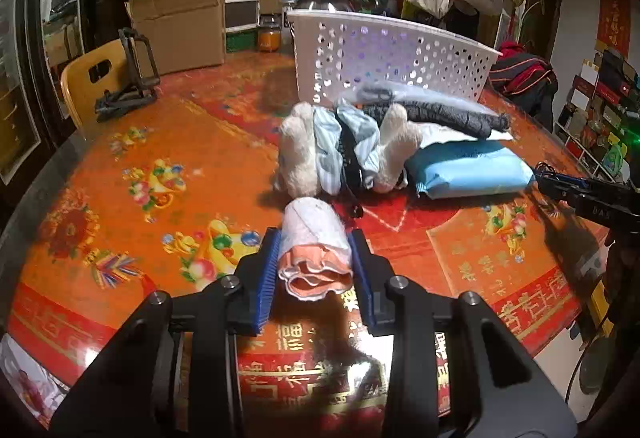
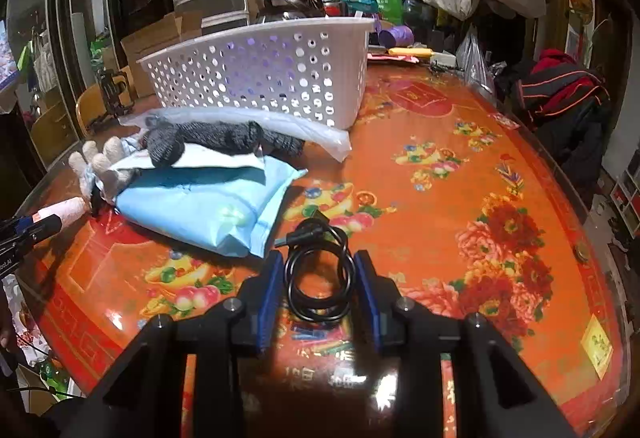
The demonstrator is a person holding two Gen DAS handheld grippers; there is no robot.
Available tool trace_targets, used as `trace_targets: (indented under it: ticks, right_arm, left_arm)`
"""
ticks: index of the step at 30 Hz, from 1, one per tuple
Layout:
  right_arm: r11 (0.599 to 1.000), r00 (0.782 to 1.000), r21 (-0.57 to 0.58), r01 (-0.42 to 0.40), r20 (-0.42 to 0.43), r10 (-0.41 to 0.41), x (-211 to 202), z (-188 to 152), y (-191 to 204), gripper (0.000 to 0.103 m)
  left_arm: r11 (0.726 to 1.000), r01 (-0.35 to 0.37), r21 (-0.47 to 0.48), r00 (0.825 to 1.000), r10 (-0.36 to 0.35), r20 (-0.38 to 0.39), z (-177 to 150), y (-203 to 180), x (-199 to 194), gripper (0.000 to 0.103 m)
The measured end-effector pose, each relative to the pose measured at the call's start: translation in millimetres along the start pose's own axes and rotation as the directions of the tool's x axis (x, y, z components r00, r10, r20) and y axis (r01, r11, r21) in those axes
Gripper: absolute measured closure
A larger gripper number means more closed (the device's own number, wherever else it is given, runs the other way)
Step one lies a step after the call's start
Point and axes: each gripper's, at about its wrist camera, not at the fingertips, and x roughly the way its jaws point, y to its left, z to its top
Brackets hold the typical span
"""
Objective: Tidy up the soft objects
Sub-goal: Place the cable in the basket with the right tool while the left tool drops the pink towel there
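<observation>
Covering table [image 2: 460, 142]: glossy floral cloth.

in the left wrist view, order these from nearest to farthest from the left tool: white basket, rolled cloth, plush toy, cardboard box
1. rolled cloth: between the left tool pads, which press its sides.
2. plush toy: just beyond the roll, mid-table.
3. white basket: behind the toy, toward the table's far side.
4. cardboard box: far left, past the table edge.
</observation>
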Motion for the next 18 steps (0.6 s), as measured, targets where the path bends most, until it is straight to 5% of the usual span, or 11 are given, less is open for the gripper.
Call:
trace_targets:
  ticks: [11, 18]
  right_arm:
    - [1.0, 0.997, -0.015, -0.01, 0.07, 0.011, -25, 18, 5, 0.068]
    - [0.999, 0.992, -0.025, -0.029, 0.118, 0.032, -37, 59, 2, 0.068]
  left_arm:
    - [1.0, -0.005, -0.017, 0.995, 0.006, 0.101, 18, 4, -33, 0.071]
    - [0.999, 0.017, -0.034, 0.987, -0.012, 0.16, 62, 6, -49, 0.071]
